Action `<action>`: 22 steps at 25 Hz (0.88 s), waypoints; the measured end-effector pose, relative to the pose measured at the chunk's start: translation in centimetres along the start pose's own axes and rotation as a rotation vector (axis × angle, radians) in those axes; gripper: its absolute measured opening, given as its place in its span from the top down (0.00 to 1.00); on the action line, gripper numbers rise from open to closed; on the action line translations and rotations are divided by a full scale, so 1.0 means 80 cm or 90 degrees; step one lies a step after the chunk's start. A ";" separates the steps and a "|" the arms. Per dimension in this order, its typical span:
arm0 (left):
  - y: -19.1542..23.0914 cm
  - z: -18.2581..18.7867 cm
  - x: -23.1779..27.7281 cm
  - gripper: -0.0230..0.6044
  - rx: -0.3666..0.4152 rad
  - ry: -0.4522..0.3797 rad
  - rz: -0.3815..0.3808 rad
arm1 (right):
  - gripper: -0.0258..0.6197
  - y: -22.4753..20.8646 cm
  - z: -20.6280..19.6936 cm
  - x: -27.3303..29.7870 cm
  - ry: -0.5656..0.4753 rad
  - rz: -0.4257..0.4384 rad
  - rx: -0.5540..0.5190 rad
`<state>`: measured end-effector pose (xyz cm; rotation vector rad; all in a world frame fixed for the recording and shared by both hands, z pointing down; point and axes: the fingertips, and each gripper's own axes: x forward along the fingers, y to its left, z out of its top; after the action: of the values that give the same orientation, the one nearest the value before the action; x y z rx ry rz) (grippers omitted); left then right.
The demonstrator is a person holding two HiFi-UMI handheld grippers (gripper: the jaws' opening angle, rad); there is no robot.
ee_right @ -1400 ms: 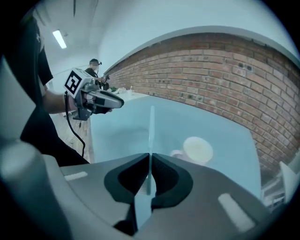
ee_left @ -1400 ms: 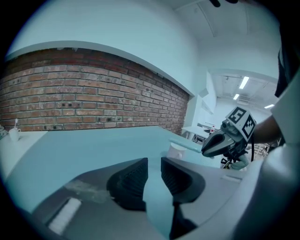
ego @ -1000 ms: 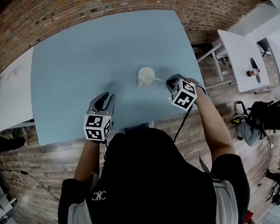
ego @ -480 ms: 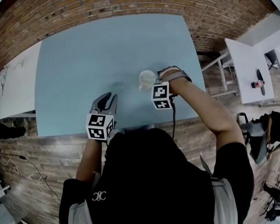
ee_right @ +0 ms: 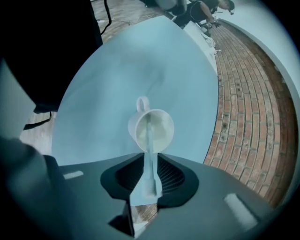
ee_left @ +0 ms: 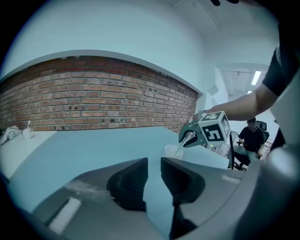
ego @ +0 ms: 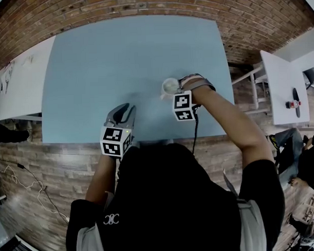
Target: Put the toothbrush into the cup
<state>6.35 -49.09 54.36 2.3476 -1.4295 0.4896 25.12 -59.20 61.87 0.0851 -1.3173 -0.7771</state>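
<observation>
— Right gripper (ee_right: 150, 164)?
— Jaws opening, toothbrush (ee_right: 149, 140) between them, its head inside the white cup (ee_right: 164, 124), right of centre on the blue table (ego: 118, 57)
— Left gripper (ee_left: 153, 174)?
— Narrowly parted, empty, near edge; square markers on its cube (ego: 115, 141)

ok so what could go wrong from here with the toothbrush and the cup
The right tongs are opening with the toothbrush between them, its far end inside the cup.
1. Released at a lean, the long handle may tip the cup or slide out onto the table.
2. The tongs hang close over the rim, so pulling away carelessly could knock the cup, and the left tongs, open and empty, are off to the side, not steadying it.
</observation>
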 end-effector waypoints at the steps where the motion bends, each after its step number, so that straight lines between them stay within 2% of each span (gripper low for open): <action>1: 0.001 -0.001 0.000 0.81 0.001 0.001 0.000 | 0.79 -0.001 0.000 -0.003 -0.006 0.007 0.011; 5: 0.009 0.005 0.004 0.81 0.012 -0.002 0.003 | 0.73 -0.013 -0.001 -0.019 -0.035 -0.026 0.055; 8: 0.013 0.014 0.006 0.81 0.019 -0.011 0.000 | 0.72 -0.021 -0.001 -0.042 -0.092 -0.052 0.134; 15: 0.015 0.025 0.019 0.81 0.037 -0.018 -0.023 | 0.72 -0.049 -0.034 -0.101 -0.284 -0.113 0.482; 19: 0.009 0.032 0.031 0.81 0.051 -0.021 -0.045 | 0.74 -0.045 -0.083 -0.124 -0.354 -0.175 0.697; 22: 0.005 0.036 0.039 0.81 0.057 -0.021 -0.057 | 0.82 -0.034 -0.126 -0.139 -0.393 -0.238 0.867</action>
<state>7.65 -53.00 53.27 2.4893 -1.3345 0.5025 32.36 -58.81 48.45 1.2783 -2.2636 -0.0489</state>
